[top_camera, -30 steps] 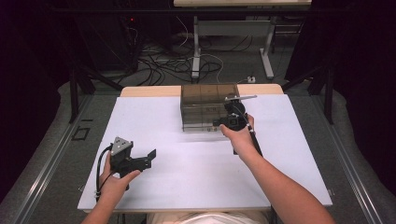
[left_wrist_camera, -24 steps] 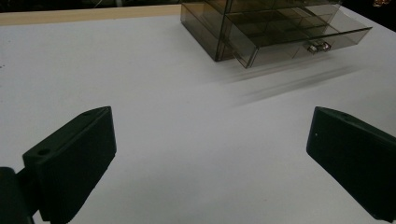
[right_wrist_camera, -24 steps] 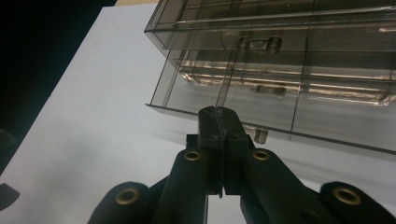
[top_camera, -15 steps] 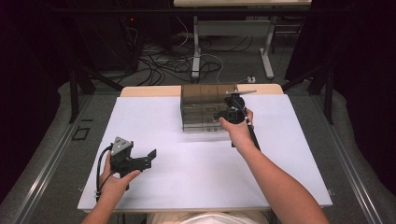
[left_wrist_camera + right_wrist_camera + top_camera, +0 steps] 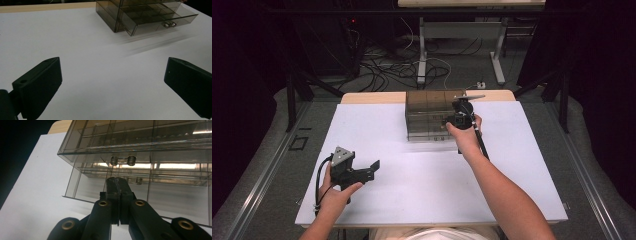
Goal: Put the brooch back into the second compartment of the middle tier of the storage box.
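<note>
Smoky plastic drawer unit (image 5: 430, 114): open drawer (image 5: 160, 22) points toward the person.

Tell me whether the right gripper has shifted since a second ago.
Yes. The right gripper, jaws shut, has edged a little toward the far side, closer in over the smoky drawer box; the box itself stayed put.
</note>
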### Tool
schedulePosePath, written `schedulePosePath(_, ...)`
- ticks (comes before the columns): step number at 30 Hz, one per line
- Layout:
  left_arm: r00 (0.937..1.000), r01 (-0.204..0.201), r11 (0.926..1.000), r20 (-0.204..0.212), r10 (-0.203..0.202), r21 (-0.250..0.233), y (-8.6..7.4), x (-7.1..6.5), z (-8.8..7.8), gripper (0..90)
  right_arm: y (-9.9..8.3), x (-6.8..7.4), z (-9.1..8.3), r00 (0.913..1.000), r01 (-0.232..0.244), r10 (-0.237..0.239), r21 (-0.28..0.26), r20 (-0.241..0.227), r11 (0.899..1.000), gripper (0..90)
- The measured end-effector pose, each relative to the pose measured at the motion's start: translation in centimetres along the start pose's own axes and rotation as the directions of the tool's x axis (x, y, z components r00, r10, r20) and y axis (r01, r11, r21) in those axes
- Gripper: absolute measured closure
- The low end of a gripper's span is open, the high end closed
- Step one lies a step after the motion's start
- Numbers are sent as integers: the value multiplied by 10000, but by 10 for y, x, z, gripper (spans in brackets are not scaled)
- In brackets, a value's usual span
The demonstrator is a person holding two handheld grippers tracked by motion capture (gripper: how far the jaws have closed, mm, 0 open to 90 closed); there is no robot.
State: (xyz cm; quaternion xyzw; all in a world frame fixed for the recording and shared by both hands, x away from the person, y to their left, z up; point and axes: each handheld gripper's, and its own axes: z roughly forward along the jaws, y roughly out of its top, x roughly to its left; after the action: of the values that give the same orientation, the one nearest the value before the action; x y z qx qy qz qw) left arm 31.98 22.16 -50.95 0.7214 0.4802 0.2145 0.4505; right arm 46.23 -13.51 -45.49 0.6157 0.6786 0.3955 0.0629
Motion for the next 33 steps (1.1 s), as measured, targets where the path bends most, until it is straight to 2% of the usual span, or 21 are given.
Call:
schedulePosePath(3,10000,6,10000,0,-6,-21,0,0,0,15,0,-2,3,10000,-87,87,-87,-20,9999,900)
schedulePosePath(15,10000,79,10000,50,-79,8,-1,0,1,15,1,-6,14,9998,-185,185,104,-14,9998,900)
schedulePosePath(18,10000,50,10000,17,-50,12,0,0,1,15,0,-6,17,9997,-192,191,89,129,9998,900)
schedulePosePath(19,10000,71,10000,20,-71,30,-1,0,0,15,0,-7,18,9998,-174,174,217,31,9996,900)
schedulePosePath(22,10000,61,10000,18,-61,5,0,0,0,15,0,-5,21,9995,-304,303,151,108,9994,900)
schedulePosePath(25,10000,65,10000,20,-65,24,0,0,0,15,0,-6,23,9998,-192,191,294,36,9994,900)
schedulePosePath(27,9999,141,9999,47,-141,18,-1,0,0,15,-1,-6,25,9992,-400,400,300,17,9987,900)
schedulePosePath(33,9999,151,9999,47,-151,-4,-1,0,0,15,-2,-7,28,9986,-517,522,458,-88,9976,900)
